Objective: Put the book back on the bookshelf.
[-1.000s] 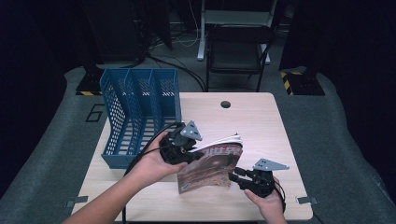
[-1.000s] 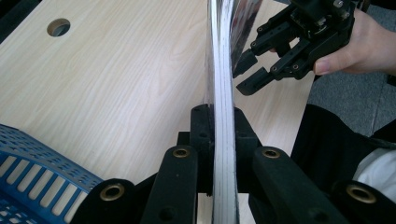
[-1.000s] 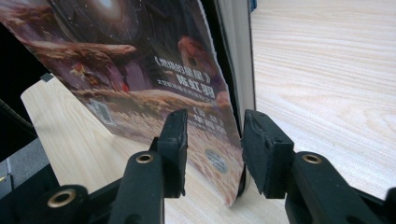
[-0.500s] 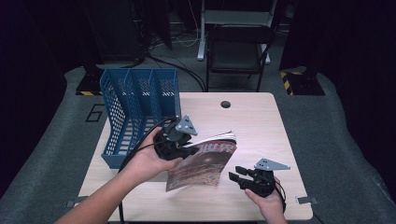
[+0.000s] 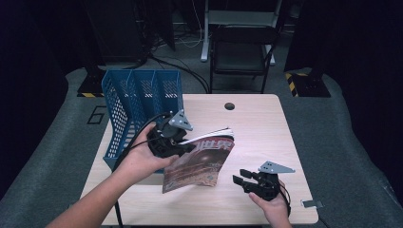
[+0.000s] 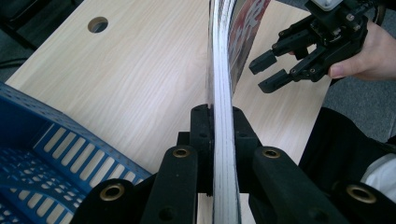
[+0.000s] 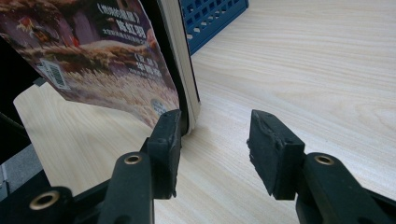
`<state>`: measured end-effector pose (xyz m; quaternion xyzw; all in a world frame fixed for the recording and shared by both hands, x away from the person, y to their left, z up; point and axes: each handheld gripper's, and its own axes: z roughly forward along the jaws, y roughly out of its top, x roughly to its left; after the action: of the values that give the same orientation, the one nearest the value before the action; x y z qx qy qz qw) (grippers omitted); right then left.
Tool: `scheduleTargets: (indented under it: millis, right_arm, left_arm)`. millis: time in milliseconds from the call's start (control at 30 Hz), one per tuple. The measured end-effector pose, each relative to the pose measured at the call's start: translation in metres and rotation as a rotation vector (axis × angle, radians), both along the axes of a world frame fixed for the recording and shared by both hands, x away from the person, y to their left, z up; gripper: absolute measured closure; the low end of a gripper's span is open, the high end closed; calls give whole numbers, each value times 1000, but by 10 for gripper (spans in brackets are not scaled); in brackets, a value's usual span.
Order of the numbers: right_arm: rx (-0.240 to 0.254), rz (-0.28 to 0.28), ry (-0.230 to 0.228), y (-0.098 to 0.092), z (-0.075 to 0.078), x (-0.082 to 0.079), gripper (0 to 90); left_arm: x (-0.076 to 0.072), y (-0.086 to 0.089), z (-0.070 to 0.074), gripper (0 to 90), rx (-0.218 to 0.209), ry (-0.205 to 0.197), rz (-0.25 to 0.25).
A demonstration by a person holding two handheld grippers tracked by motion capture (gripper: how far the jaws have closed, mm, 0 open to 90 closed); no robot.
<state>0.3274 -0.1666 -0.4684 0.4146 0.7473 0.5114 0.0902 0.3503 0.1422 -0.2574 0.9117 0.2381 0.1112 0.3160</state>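
A magazine [image 5: 199, 159] with a reddish-brown cover hangs tilted above the wooden table [image 5: 266, 128], its lower corner low over the top. My left gripper [image 5: 183, 145] is shut on its page edge, and the left gripper view shows the stacked pages [image 6: 223, 116] pinched between the jaws. The right gripper [image 5: 240, 180] sits open near the table's front right, a short way right of the magazine. In the right gripper view the magazine's cover [image 7: 98, 56] and spine stand just past the left fingertip [image 7: 168, 135], outside the open jaws.
A blue plastic file rack [image 5: 138, 104] with three slots stands on the table's left side, right behind my left hand. A round cable hole [image 5: 230, 106] sits at the table's far edge. A black chair [image 5: 242, 52] stands beyond the table.
My left gripper has carried the magazine leftward toward the rack and tilted it more upright. The right gripper stayed open at the front right, now farther from the magazine.
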Motion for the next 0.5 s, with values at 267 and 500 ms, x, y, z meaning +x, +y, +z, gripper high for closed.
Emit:
scheduleTargets:
  millis: [267,500]
  right_arm:
    - [-2,5,6,1,-1,0,538]
    - [-9,4,7,1,-1,0,538]
  left_arm:
    - [7,9,6,837,-22,11,39]
    - [14,14,16,837,-19,6,62]
